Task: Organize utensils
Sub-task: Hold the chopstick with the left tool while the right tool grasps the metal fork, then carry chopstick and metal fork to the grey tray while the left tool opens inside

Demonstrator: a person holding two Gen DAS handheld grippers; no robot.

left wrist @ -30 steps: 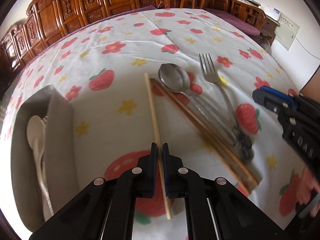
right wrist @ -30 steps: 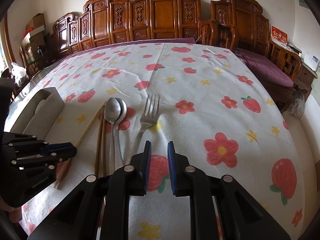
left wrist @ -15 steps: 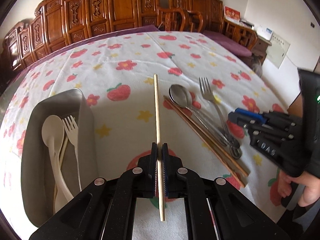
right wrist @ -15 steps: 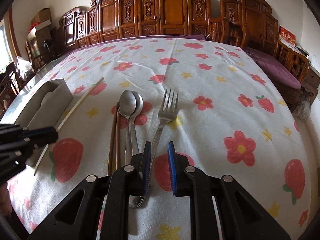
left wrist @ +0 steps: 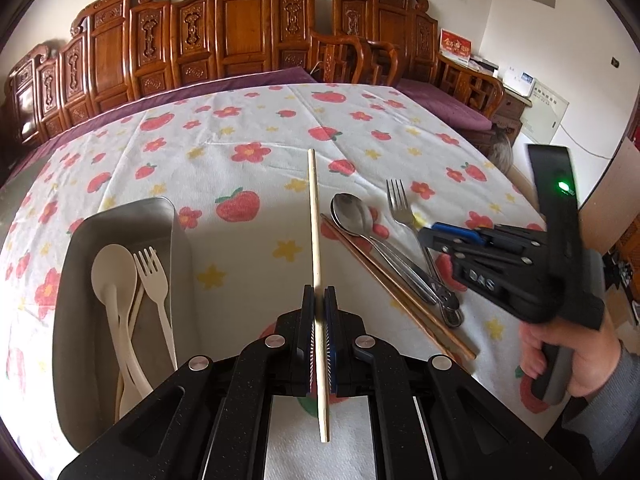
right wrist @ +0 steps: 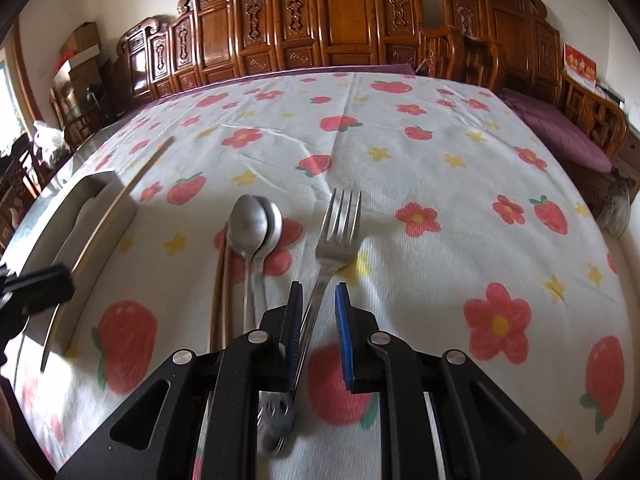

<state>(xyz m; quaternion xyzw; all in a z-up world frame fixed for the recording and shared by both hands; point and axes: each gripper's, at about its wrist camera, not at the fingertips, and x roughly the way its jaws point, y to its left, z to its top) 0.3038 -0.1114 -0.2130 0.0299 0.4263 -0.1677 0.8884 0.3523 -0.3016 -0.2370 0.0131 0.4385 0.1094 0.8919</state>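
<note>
Left claw (left wrist: 319,300): clamped on a pale wooden chopstick (left wrist: 315,216), gripped near its lower end; the stick runs up and away from the pads, clear of the cloth
Right claw (right wrist: 319,298): jaws a narrow way apart, set astride the handle of the metal fork (right wrist: 336,232); pads not pressing on it, handle lies nearer the left pad
Right hand (left wrist: 568,354): wraps the right claw's grip, grey sleeve at the wrist, seen in the left wrist view
Grey tray (left wrist: 120,216): on the table left of the left claw; holds a cream plastic spoon (left wrist: 114,272), a cream plastic fork (left wrist: 154,276) and at least one pale stick beside them
Brown chopsticks (left wrist: 396,300): pair lying together on the cloth, just left of the spoons
Metal spoons (right wrist: 256,220): two, bowls overlapping, handles running toward the right claw, between brown chopsticks and metal fork
Metal fork: flat on the cloth, tines pointing away, rightmost of the loose pieces
Tablecloth (right wrist: 440,168): white with red strawberries, red flowers, yellow stars; covers the table
Far side: carved wooden bench (left wrist: 240,52) with a purple cushion along the table's far edge, white wall behind
</note>
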